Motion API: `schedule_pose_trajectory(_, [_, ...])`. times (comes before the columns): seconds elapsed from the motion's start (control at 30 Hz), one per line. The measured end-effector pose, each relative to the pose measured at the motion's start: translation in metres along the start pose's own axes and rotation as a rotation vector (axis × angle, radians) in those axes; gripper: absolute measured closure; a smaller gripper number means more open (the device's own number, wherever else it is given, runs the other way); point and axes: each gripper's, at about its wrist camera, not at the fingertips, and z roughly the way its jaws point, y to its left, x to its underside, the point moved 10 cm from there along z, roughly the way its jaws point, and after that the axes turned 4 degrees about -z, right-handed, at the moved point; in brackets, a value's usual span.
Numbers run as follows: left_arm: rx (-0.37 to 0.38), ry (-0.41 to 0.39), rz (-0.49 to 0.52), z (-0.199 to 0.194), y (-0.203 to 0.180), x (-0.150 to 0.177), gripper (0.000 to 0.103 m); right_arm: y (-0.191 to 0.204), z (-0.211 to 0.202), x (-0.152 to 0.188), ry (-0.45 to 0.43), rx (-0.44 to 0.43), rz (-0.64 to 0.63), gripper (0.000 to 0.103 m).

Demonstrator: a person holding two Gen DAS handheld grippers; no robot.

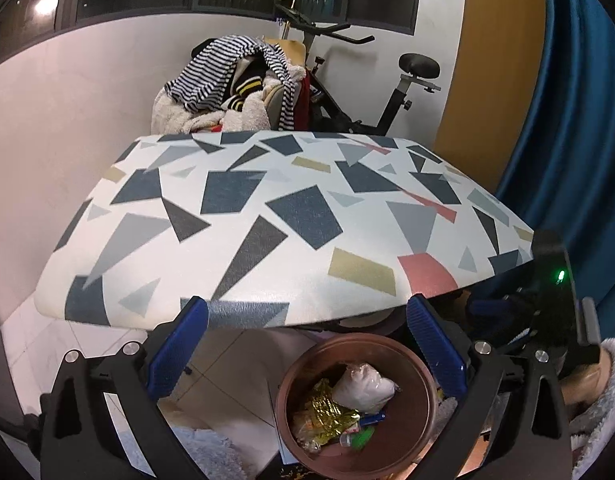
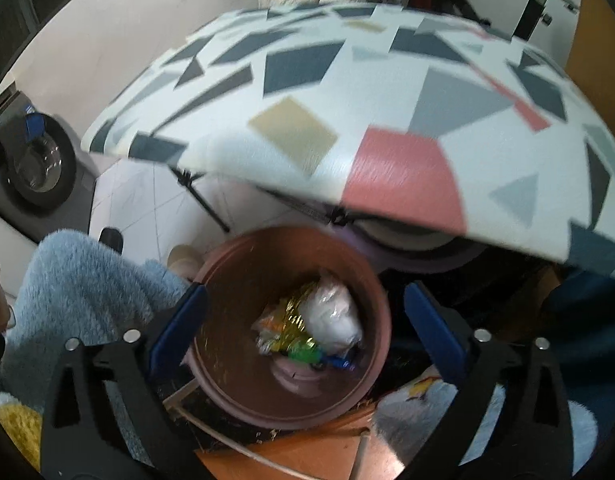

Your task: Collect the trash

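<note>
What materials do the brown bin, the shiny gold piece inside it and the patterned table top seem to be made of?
The brown bin looks like smooth moulded plastic with a dull sheen on its wall. The gold piece seems to be crinkled metallic foil wrapper, with sharp glints. The table top shows a fine woven grain under its printed shapes, so probably fabric or textured laminate; I cannot tell which.

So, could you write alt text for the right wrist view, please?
The open right gripper hangs above a brown bin holding a white bag, gold foil and other scraps. Behind it is a table with a geometric pattern.
</note>
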Motion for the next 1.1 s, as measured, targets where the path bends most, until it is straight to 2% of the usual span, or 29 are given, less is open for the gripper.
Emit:
schedule_pose_trajectory(0.13, [-0.029,-0.049,0.038,-0.009,-0.004,-0.023,0.006,-0.013,-0.027,-0.027,-0.076,0.041,0.009,0.006])
schedule_pose_trajectory(0.17, [-0.038,-0.069,0.046,-0.012,-0.005,-0.033,0.006,-0.019,-0.044,-0.041,-0.124,0.068,0.009,0.006])
schedule_pose_trajectory(0.3, [-0.055,-0.133,0.059,-0.026,-0.013,-0.067,0.006,-0.029,-0.080,-0.073,-0.219,0.104,0.000,0.006])
schedule_pose_trajectory(0.47, [-0.038,-0.220,0.053,-0.049,-0.027,-0.113,0.006,-0.047,-0.137,-0.114,-0.345,0.157,0.002,0.006])
schedule_pose_trajectory(0.63, [0.002,-0.273,0.038,-0.068,-0.040,-0.145,0.006,-0.057,-0.177,-0.139,-0.425,0.185,0.003,0.006])
schedule_pose_trajectory(0.77, [0.021,-0.292,0.020,-0.078,-0.046,-0.157,0.006,-0.064,-0.208,-0.150,-0.483,0.194,0.007,0.006])
schedule_pose_trajectory(1.1, [-0.051,-0.316,0.040,-0.084,-0.047,-0.161,0.006,-0.067,-0.237,-0.156,-0.522,0.203,0.010,0.006])
